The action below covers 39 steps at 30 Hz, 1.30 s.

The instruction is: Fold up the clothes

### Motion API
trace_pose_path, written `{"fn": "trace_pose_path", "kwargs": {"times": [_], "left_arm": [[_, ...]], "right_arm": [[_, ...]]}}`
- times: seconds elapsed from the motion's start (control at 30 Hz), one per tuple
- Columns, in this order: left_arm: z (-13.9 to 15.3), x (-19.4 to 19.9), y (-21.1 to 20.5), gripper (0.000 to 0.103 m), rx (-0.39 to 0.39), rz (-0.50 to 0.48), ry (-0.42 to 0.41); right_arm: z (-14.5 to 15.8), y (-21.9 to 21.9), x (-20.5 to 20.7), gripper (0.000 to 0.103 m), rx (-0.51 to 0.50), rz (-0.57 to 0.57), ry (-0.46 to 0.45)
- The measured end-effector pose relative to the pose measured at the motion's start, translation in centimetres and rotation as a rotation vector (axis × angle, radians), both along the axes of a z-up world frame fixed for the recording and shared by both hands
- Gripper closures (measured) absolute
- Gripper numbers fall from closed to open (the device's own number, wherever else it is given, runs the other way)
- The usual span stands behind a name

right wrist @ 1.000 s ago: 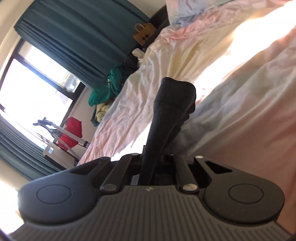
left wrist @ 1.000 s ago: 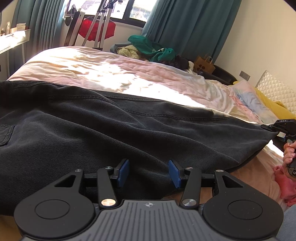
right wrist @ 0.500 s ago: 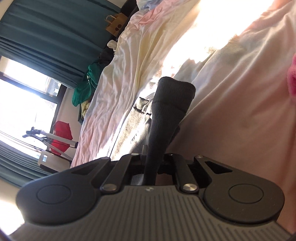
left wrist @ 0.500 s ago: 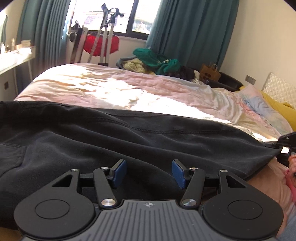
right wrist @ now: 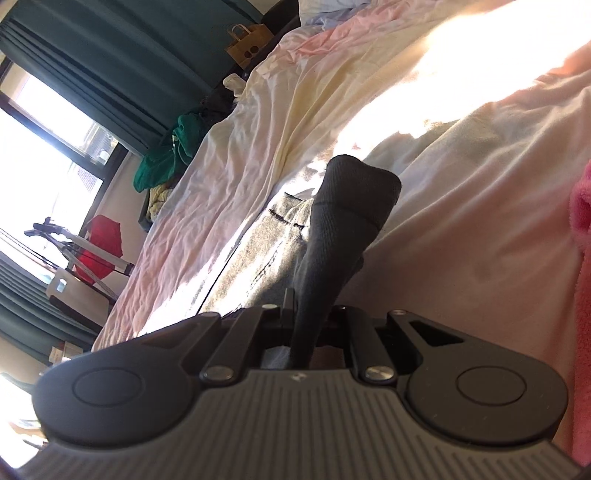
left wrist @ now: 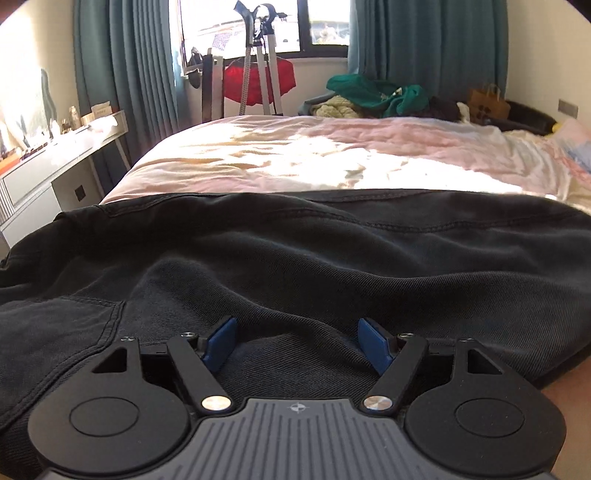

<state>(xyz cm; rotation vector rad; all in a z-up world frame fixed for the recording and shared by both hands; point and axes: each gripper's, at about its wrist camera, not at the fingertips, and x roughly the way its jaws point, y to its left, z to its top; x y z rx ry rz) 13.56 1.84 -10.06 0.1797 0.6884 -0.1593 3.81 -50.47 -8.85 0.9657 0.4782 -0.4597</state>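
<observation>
One black garment [left wrist: 295,258] lies across one bed [left wrist: 332,158]. Two grippers are in view: the left gripper [left wrist: 295,341] with two blue pads [left wrist: 220,343] spread apart, and the right gripper [right wrist: 306,321] with its jaws pinched on a fold of the garment [right wrist: 347,214]. Behind the bed is one window [left wrist: 258,22] with two teal curtains [left wrist: 125,62], one to each side. There is one red item [left wrist: 258,79], one heap of green and pale clothes [left wrist: 369,96], one brown paper bag [left wrist: 487,103], one white desk [left wrist: 48,158], and one pink fuzzy piece [right wrist: 580,258] at the right edge of the right wrist view.
</observation>
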Motion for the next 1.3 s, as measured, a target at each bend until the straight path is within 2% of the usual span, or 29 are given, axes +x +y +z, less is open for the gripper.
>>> {"fn": "trace_pose_path", "kwargs": {"times": [0.03, 0.2, 0.37, 0.5, 0.6, 0.7, 0.73, 0.83, 0.9, 0.93, 1.03, 1.13, 1.3], "left_arm": [[-0.4, 0.1, -0.2, 0.029, 0.021, -0.007, 0.005], [-0.7, 0.6, 0.7, 0.027, -0.029, -0.013, 0.033], [-0.2, 0.5, 0.7, 0.027, -0.014, -0.034, 0.02], [1.2, 0.5, 1.8, 0.027, -0.074, -0.012, 0.025], [3.1, 0.2, 3.5, 0.027, -0.139, 0.033, -0.001], [5.2, -0.6, 6.5, 0.027, -0.249, 0.106, -0.064], [5.7, -1.0, 7.8, 0.026, -0.313, 0.135, -0.082], [6.6, -1.8, 11.3, 0.027, -0.484, 0.206, -0.105], [7.2, -2.3, 12.6, 0.027, -0.531, 0.229, -0.131], [7.4, -2.4, 12.8, 0.027, -0.529, 0.236, -0.14], [8.1, -2.8, 13.5, 0.027, -0.524, 0.255, -0.166], [8.4, -2.9, 13.7, 0.027, -0.543, 0.259, -0.178], [8.9, -2.9, 14.0, 0.027, -0.575, 0.257, -0.206]], "right_arm": [[0.6, 0.4, 0.1, 0.094, -0.036, 0.01, -0.003], [3.6, 2.6, 0.7, 0.094, -0.214, 0.042, -0.026], [7.5, 6.4, 2.8, 0.094, -0.384, 0.104, -0.061], [10.9, 12.0, 4.7, 0.094, -0.546, 0.208, -0.139], [12.8, 18.5, 6.3, 0.094, -0.707, 0.341, -0.216], [12.1, 26.2, 7.1, 0.093, -0.831, 0.508, -0.266], [11.2, 28.9, 7.1, 0.093, -0.866, 0.569, -0.274], [6.9, 36.5, 6.7, 0.093, -0.952, 0.776, -0.248], [3.0, 40.2, 6.2, 0.093, -0.979, 0.93, -0.19], [1.3, 41.7, 5.9, 0.093, -0.996, 0.991, -0.157], [-1.2, 44.0, 4.5, 0.093, -1.096, 1.02, -0.122], [0.5, 43.8, 4.5, 0.093, -1.095, 0.992, -0.161], [3.0, 45.6, 3.9, 0.093, -1.106, 1.028, -0.255]]}}
